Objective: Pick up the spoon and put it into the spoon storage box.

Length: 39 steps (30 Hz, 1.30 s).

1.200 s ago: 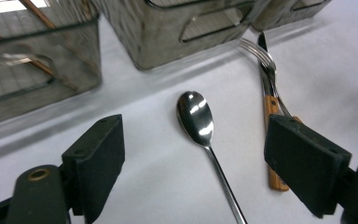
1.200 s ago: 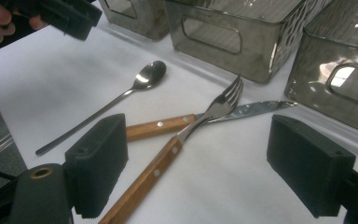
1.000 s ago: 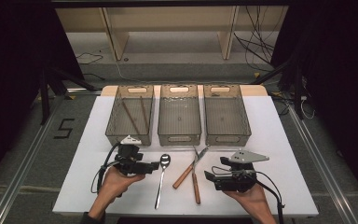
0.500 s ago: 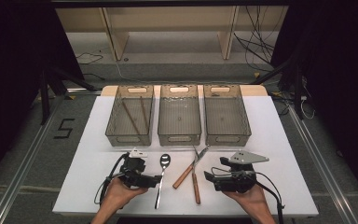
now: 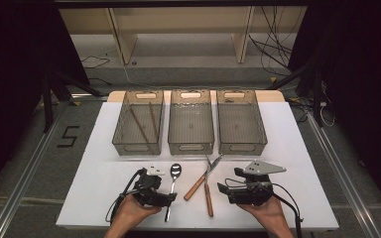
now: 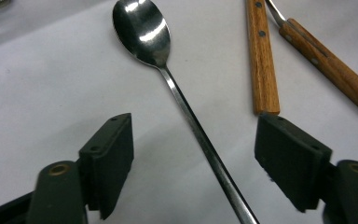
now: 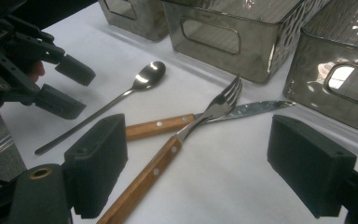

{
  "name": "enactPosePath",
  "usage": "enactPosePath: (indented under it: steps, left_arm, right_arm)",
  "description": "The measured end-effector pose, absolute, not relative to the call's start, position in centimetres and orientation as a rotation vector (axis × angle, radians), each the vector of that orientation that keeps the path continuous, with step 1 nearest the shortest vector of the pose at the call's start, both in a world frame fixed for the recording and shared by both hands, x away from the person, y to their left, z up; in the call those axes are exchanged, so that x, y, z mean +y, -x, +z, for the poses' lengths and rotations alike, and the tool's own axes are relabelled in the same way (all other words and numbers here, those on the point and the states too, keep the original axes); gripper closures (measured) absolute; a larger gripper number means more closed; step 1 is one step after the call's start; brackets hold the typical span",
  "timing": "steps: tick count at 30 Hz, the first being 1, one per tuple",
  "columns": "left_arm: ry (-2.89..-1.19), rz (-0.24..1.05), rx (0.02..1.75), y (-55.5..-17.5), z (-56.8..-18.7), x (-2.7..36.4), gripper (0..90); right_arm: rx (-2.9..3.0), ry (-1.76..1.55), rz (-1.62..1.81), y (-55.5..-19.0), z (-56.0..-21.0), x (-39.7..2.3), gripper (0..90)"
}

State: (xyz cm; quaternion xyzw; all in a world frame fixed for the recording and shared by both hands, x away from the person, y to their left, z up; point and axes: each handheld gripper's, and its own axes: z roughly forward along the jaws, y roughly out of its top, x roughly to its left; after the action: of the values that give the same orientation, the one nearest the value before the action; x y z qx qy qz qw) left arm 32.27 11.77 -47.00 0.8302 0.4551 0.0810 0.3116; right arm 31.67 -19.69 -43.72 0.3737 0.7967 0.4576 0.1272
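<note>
A steel spoon (image 5: 171, 191) lies on the white table (image 5: 104, 173), bowl (image 6: 142, 32) toward the bins. My left gripper (image 6: 196, 137) is low over it, one jaw on each side of the thin handle; the jaws have just been closing, and the pads do not touch the handle. The same gripper (image 5: 155, 192) sits at the near edge in a hand, and appears far off as the left gripper (image 7: 51, 81). A wooden-handled fork (image 7: 205, 116) lies across a wooden-handled knife (image 7: 161, 126). My right gripper (image 7: 196, 163) stands wide open, resting by the fork's handle (image 5: 209, 198).
Three clear bins stand in a row at the back: the left bin (image 5: 129, 146) holds two brown sticks, the middle bin (image 5: 191, 146) and the right bin (image 5: 243, 146) look bare. Cables trail from both grippers toward the near table edge.
My left gripper moved right and down toward the near edge, and its jaws now stand on both sides of the spoon's handle. The right gripper has stayed put.
</note>
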Motion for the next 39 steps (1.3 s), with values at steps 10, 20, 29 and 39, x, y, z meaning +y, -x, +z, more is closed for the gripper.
enactPosePath:
  steps: [10,20,29,39]
  left_arm:
    - [-2.252,0.2,1.179,-31.3,-47.5,10.8,42.5]
    - [-2.311,0.288,1.165,-31.2,-48.1,10.1,53.6]
    - [-2.328,0.335,1.126,-31.0,-48.2,10.0,61.4]
    - [-2.326,0.311,1.127,-31.5,-48.1,10.7,79.3]
  right_arm:
    - [2.33,-1.082,1.318,-31.6,-43.7,-19.4,20.7]
    - [2.334,-1.073,1.314,-31.5,-43.7,-19.2,21.0]
    - [2.334,-1.078,1.312,-31.6,-43.7,-19.2,21.4]
    - [2.323,-1.078,1.319,-31.5,-43.5,-19.4,21.8]
